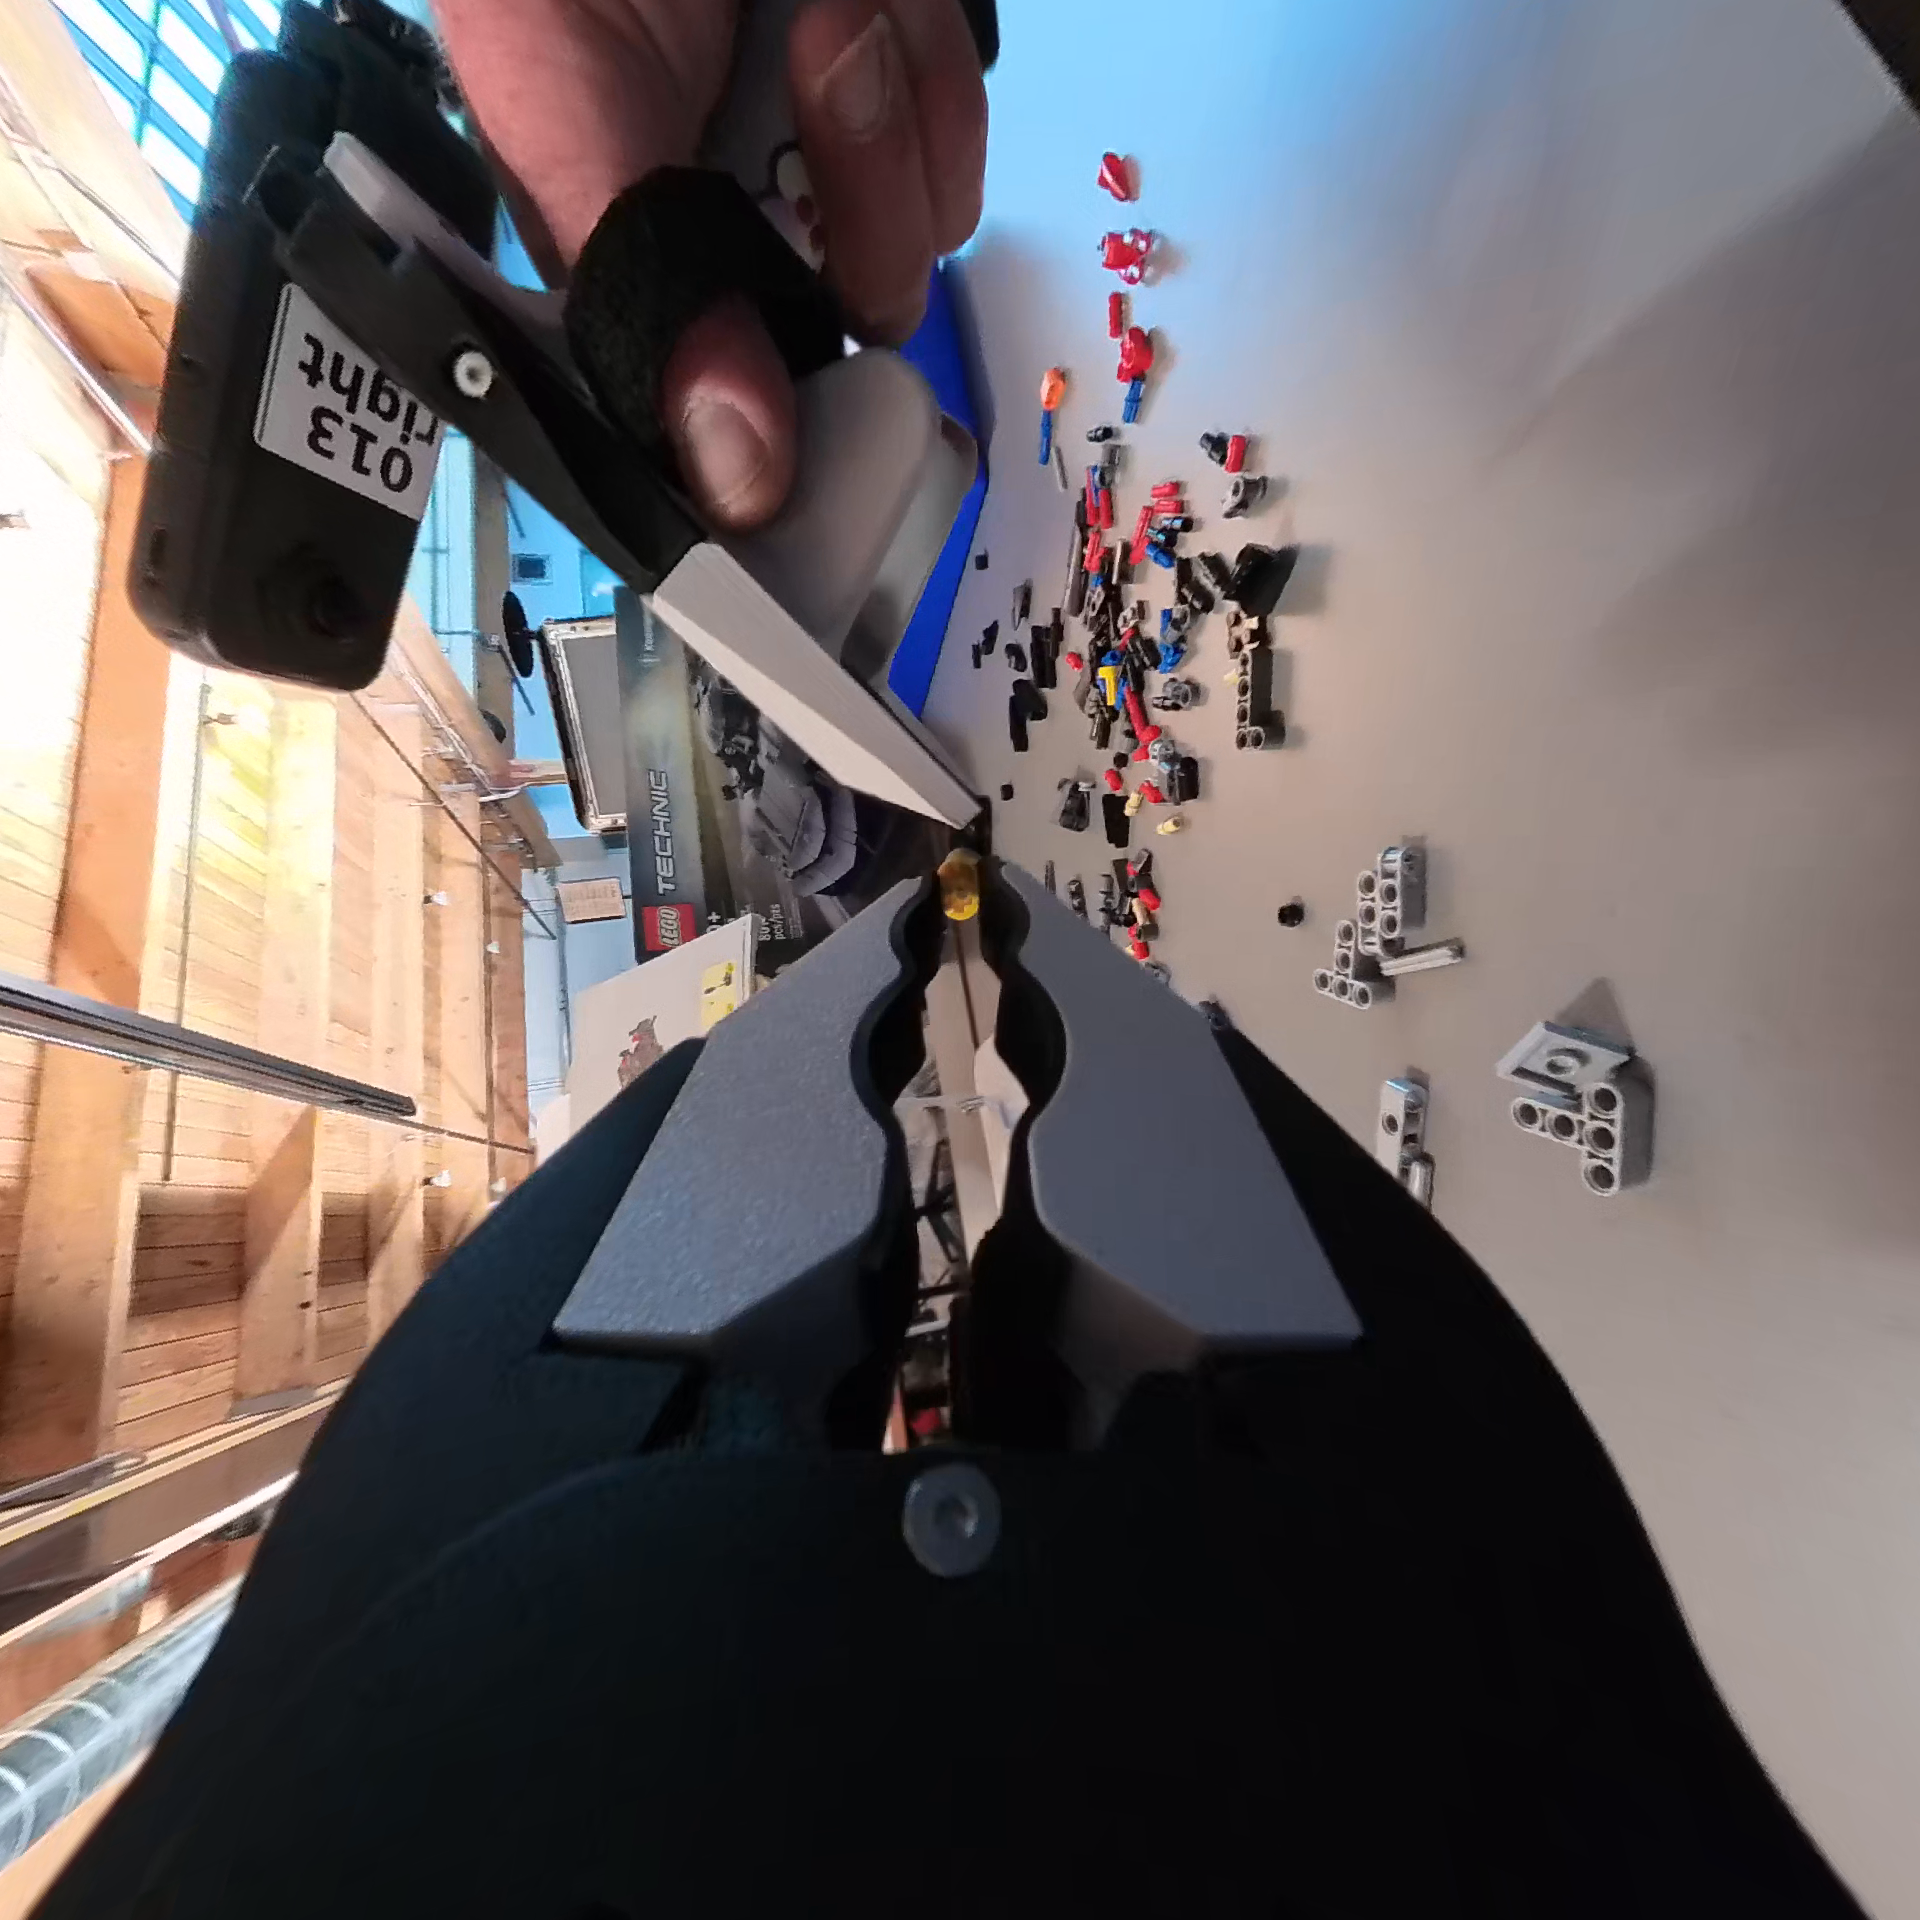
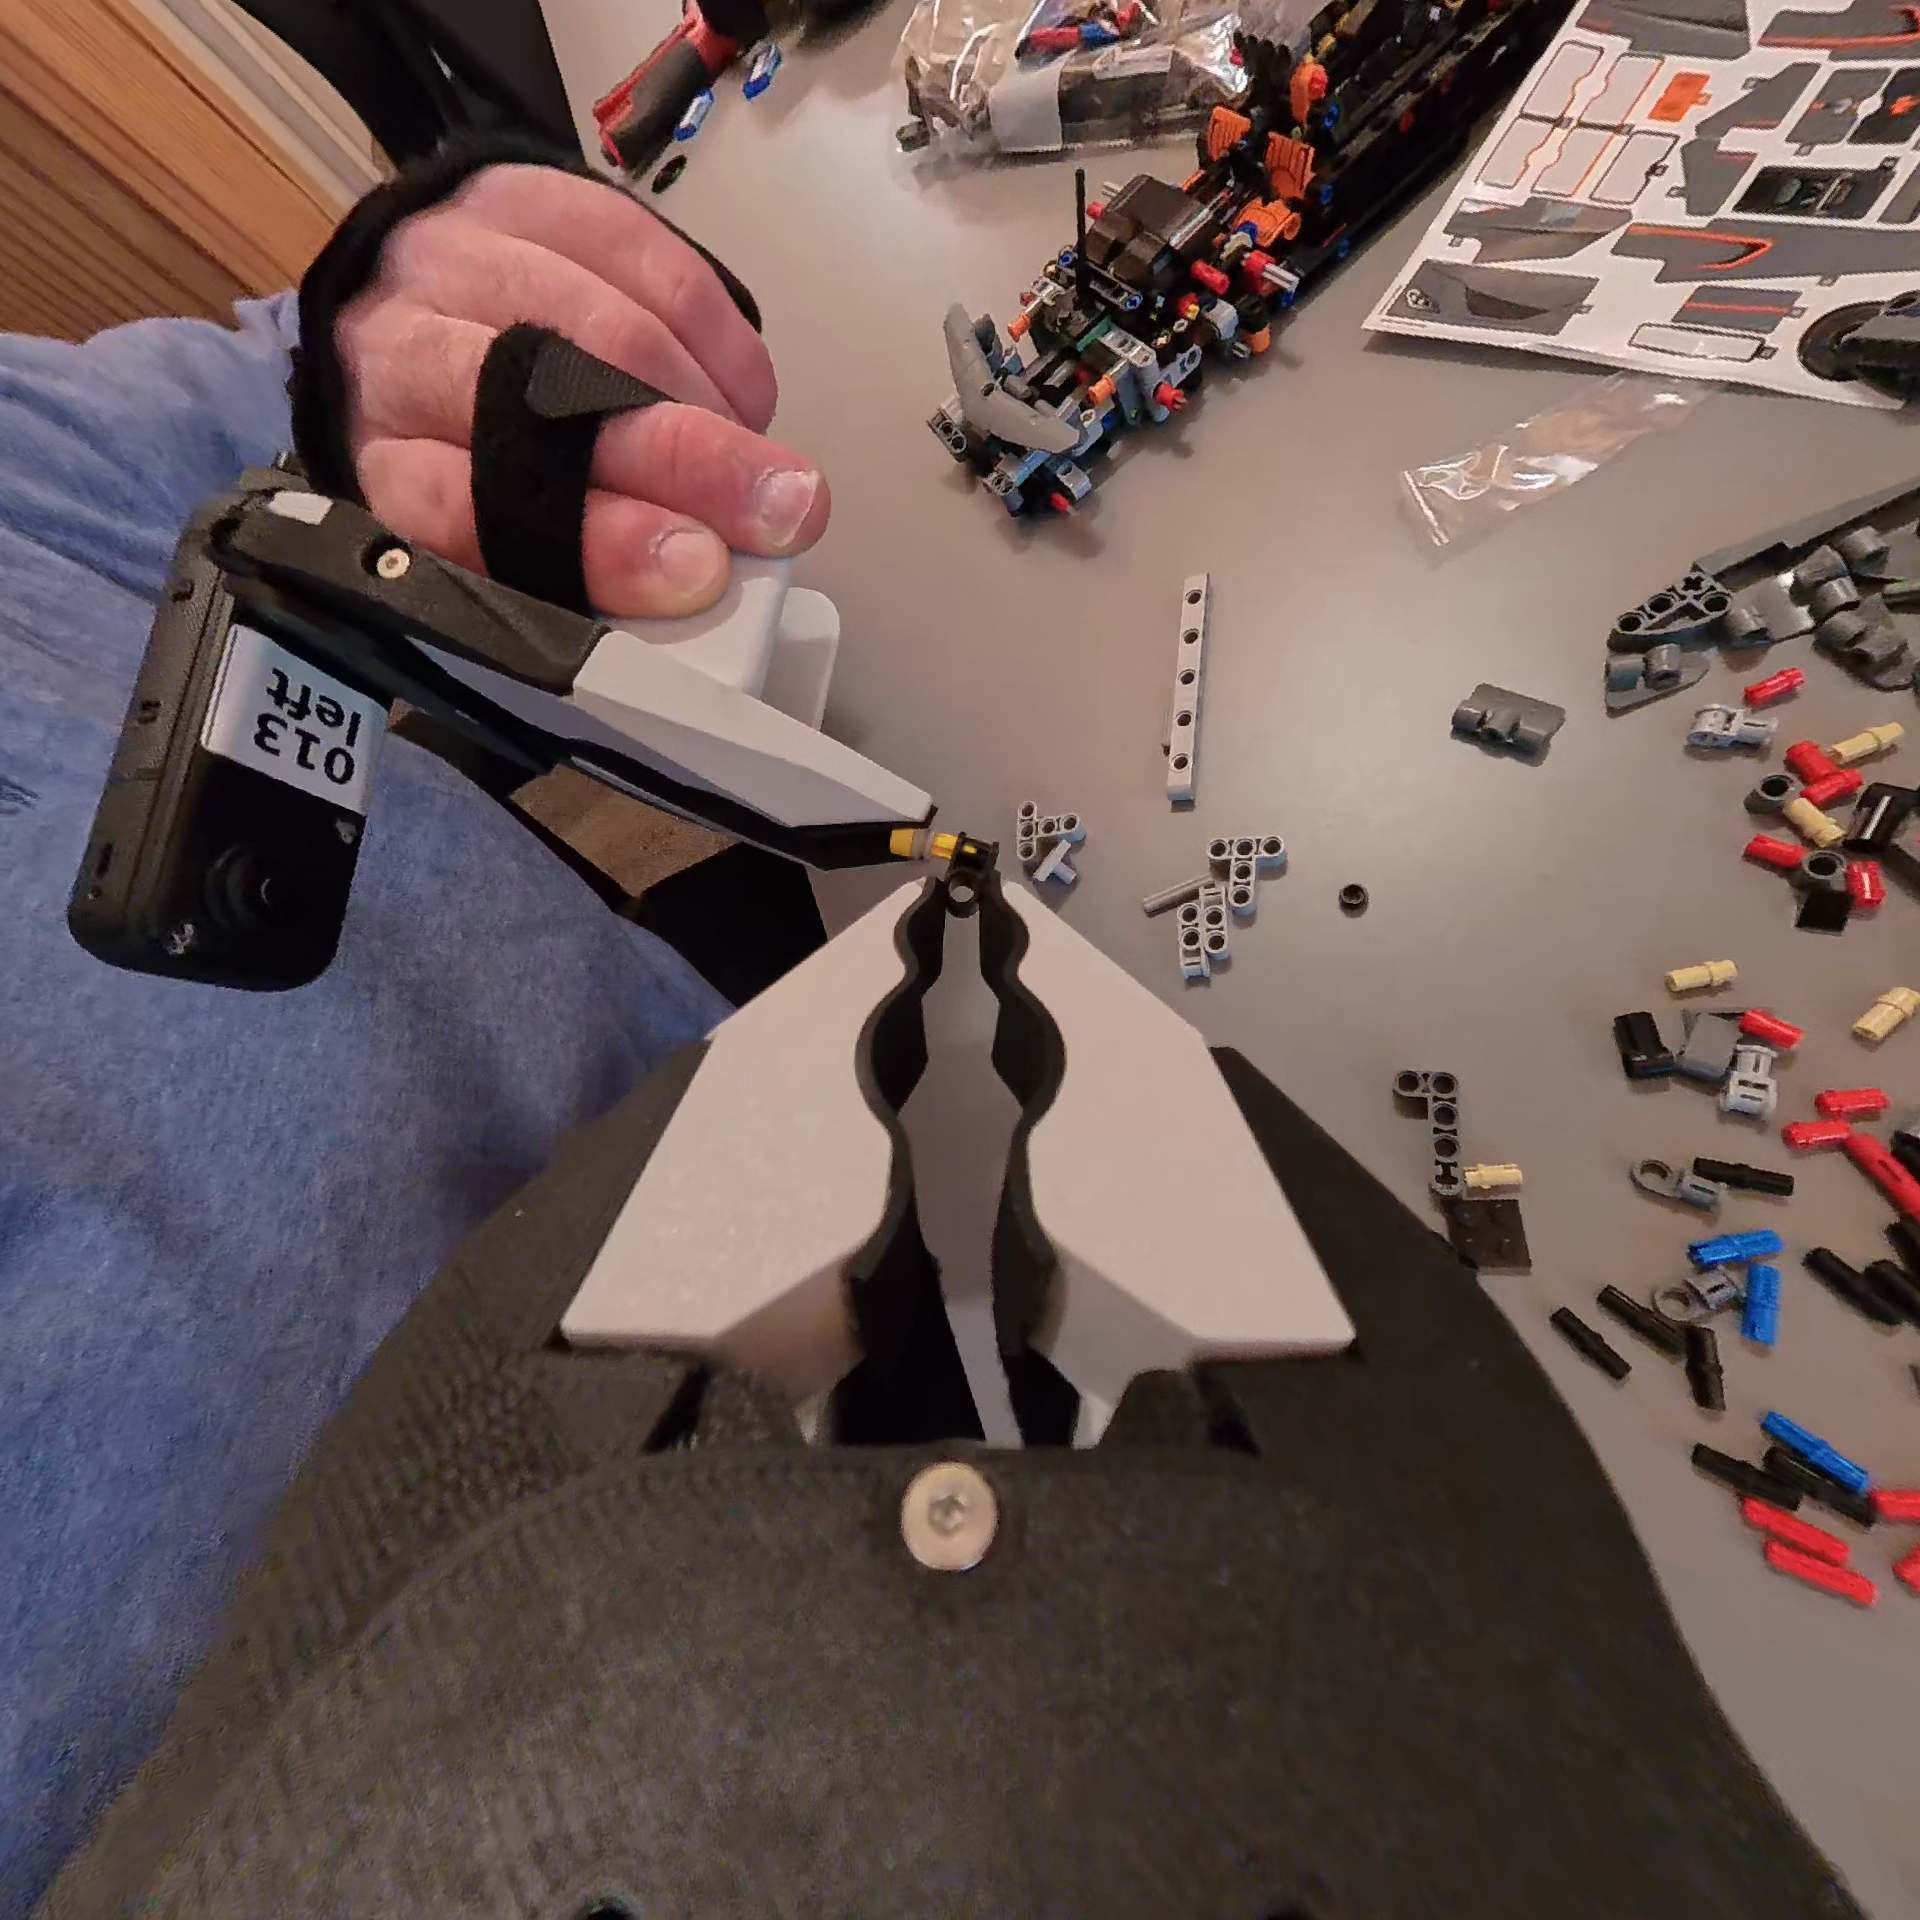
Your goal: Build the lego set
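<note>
My left gripper (image 1: 958, 881) is shut on a small yellow pin (image 1: 957, 885), held above the grey table (image 1: 1558, 520). My right gripper (image 2: 961, 885) is shut on a small black connector (image 2: 962, 891) with a round hole. In the right wrist view the left gripper (image 2: 883, 831) comes in from the left, and the tip of its yellow pin (image 2: 923, 843) meets the black connector. In the left wrist view the right gripper (image 1: 966, 816) comes down from the upper left, its tip right by the pin.
A part-built black, grey and orange car model (image 2: 1143, 312) lies at the back, with a sticker sheet (image 2: 1662, 156) to its right. Loose red, blue and black pins (image 2: 1818, 1143), a grey beam (image 2: 1184, 686) and grey L-pieces (image 2: 1216, 894) lie nearby. A set box (image 1: 675, 810) stands behind. Left and right tips are no more than a few centimetres apart.
</note>
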### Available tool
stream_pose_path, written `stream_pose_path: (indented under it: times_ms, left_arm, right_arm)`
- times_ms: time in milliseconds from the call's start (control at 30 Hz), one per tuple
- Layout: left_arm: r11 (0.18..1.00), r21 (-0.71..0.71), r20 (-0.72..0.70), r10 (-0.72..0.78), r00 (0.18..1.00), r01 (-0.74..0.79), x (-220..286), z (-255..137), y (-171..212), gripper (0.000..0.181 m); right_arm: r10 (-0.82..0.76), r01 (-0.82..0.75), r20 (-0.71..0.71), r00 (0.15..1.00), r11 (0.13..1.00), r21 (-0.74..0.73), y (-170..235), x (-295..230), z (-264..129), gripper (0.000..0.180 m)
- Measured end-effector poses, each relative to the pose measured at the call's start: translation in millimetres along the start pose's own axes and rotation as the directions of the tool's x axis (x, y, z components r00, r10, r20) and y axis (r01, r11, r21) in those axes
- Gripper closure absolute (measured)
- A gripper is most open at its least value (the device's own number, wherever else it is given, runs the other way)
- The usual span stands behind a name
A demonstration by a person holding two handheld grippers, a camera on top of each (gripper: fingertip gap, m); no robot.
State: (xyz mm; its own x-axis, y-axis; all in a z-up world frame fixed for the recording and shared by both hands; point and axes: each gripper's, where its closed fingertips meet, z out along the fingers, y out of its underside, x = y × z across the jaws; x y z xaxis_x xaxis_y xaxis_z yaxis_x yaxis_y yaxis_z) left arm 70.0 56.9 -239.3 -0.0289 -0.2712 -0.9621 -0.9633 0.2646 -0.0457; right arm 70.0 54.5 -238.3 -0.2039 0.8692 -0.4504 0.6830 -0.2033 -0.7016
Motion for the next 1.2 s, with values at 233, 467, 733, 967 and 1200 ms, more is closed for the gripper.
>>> stream_pose_path:
  times_ms: [233,467,733,967,1200]
  left_arm:
    - [1.000,-0.026,0.056,-0.002,0.998,0.004,-15,3,7,0.175]
    - [0.999,-0.036,0.094,0.015,0.995,-0.011,-26,6,5,0.176]
    - [0.999,-0.040,0.097,0.034,0.995,-0.030,-33,3,-1,0.176]
    - [0.999,-0.046,0.096,0.031,0.995,-0.027,-38,3,-5,0.176]
    - [0.998,-0.062,0.097,-0.007,0.995,0.013,-46,4,-3,0.176]
  right_arm:
    - [-0.019,0.025,-0.061,0.998,0.994,0.104,-15,5,-6,0.163]
    - [-0.084,0.103,-0.128,0.988,0.984,0.148,-22,-11,-8,0.152]
    - [-0.095,0.129,-0.186,0.978,0.976,0.178,-25,-17,-15,0.155]
    - [-0.118,0.157,-0.191,0.974,0.967,0.201,-26,-20,-21,0.164]
    - [-0.116,0.165,-0.203,0.972,0.955,0.247,-32,-18,-27,0.164]
